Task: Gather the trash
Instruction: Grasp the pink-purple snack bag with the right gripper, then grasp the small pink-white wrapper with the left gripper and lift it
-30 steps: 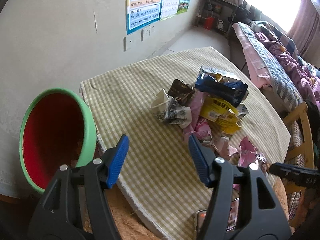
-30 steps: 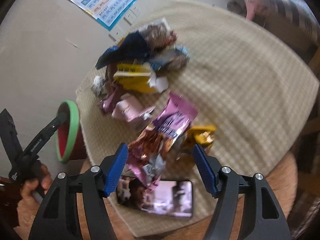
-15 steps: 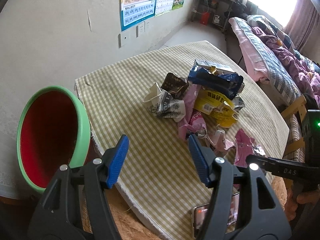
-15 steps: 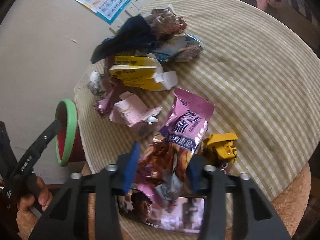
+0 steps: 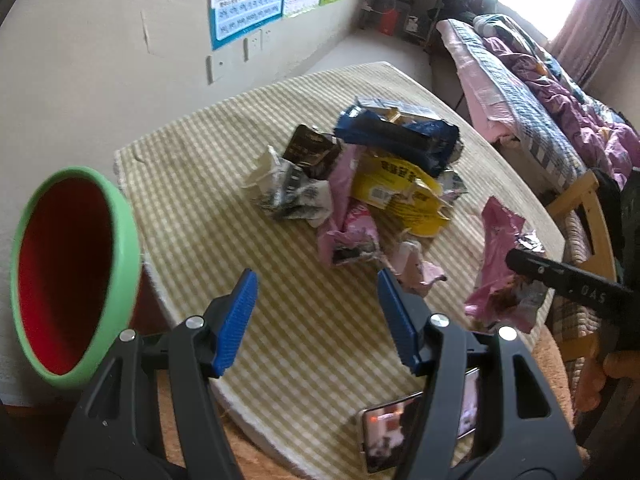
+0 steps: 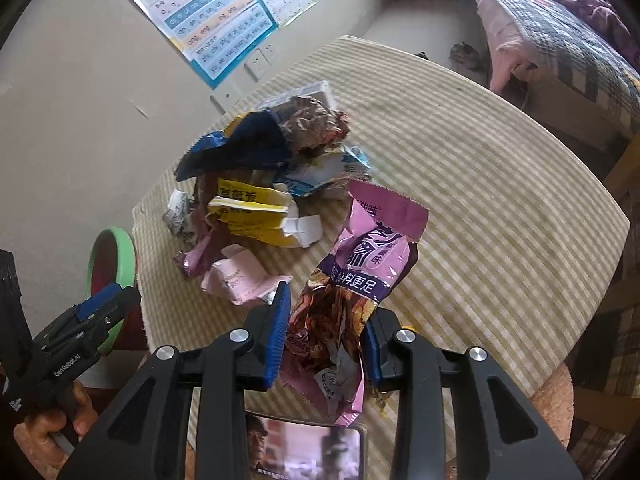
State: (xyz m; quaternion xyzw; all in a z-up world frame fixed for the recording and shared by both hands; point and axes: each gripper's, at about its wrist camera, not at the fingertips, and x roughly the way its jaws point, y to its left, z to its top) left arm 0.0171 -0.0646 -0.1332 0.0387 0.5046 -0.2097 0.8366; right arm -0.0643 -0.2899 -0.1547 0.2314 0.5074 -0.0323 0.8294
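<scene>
Right tool point(image 6: 325, 338) closing on pink wrapper point(image 6: 360, 280), pads pinching crumpled lower end just above surface point(image 6: 500, 208). Left tool point(image 5: 316, 316) hanging spread, empty, near bin point(image 5: 128, 240). Advice: finishing squeeze before lifting; carrying wrapper clear of phone point(image 6: 308, 452), releasing over bin.

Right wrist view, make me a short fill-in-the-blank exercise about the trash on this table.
1. The right gripper is closing on a ____ snack wrapper.
2. The bin has a red inside and a ____ rim.
3. The left gripper holds ____.
4. A ____ lies at the table's near edge.

Answers: pink; green; nothing; phone
</scene>
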